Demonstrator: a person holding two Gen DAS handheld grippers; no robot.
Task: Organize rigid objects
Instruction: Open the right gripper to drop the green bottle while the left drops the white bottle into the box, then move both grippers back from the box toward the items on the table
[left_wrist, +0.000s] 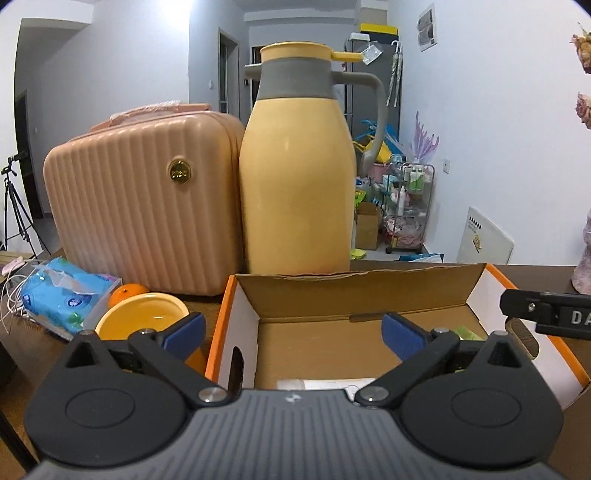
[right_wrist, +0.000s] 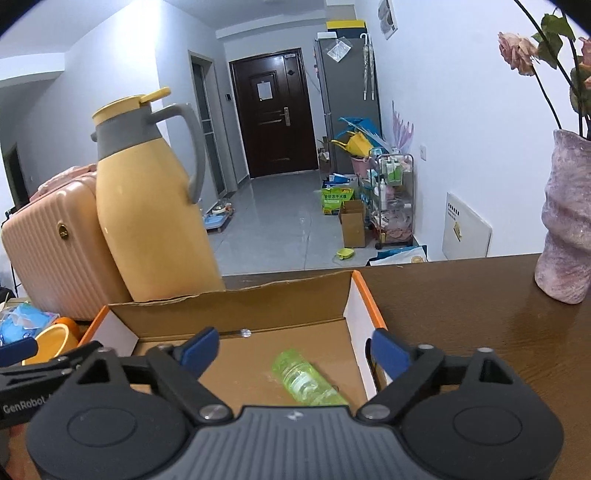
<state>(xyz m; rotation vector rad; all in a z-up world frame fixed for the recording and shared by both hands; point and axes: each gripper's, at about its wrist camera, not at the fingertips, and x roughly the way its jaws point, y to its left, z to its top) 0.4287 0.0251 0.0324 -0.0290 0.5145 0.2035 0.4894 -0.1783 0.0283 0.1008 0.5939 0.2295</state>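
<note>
Bottle (right_wrist: 308, 380) lying inside box (right_wrist: 360, 295), right tool (right_wrist: 293, 350) spread above it, left tool (left_wrist: 293, 332) spread, empty. Next: bowl (left_wrist: 142, 314) left of box; grip rim squarely.

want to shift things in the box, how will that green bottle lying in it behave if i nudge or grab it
The green bottle lies on its side on the flat floor of the cardboard box, so a sideways nudge would probably roll it. It looks like clear rigid plastic, likely stiff and fairly light. Its smooth round body might slip between the pads.

Green bottle (right_wrist: 308, 380) flat in cardboard box (right_wrist: 236, 308)
</note>
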